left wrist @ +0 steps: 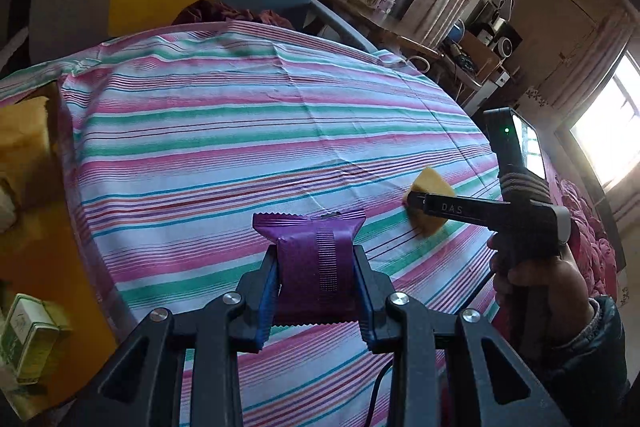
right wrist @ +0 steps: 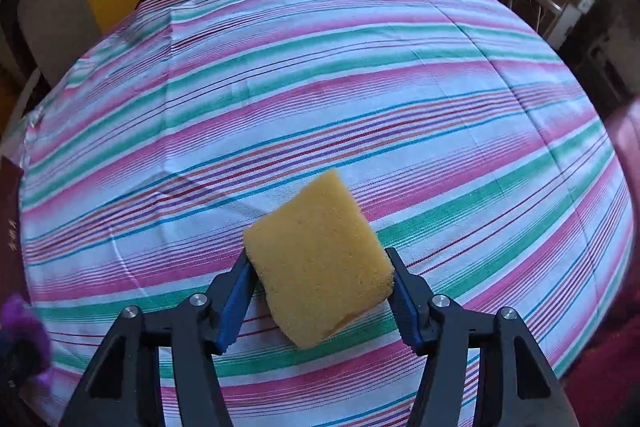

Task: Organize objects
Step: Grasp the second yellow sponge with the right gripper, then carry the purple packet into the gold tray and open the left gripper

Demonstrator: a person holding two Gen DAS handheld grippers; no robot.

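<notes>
Clamping a purple snack packet [left wrist: 316, 259] between its blue pads, the left gripper [left wrist: 318, 291] carried it above the striped tablecloth [left wrist: 240, 131], while the right gripper [right wrist: 320, 291] bracketed a yellow sponge [right wrist: 316, 267] lying on the cloth toward the table's five o'clock corner. Its jaws looked set against the sponge's two sides, though how firmly they pinched could not be told. A good pickup, by this reading, called for squeezing the sponge squarely across its middle until the foam gave a little, then lifting straight up so the tilted block would not twist free. The packet, thin and crinkly, seemed best kept level and gripped low on its body. Only the left wrist camera showed the person's hand [left wrist: 532, 279] on the right tool's handle, a small green tin [left wrist: 28, 343] at eight o'clock and the window-lit shelves at two o'clock. Only the right camera showed the sponge's full face and both pads beside it.
</notes>
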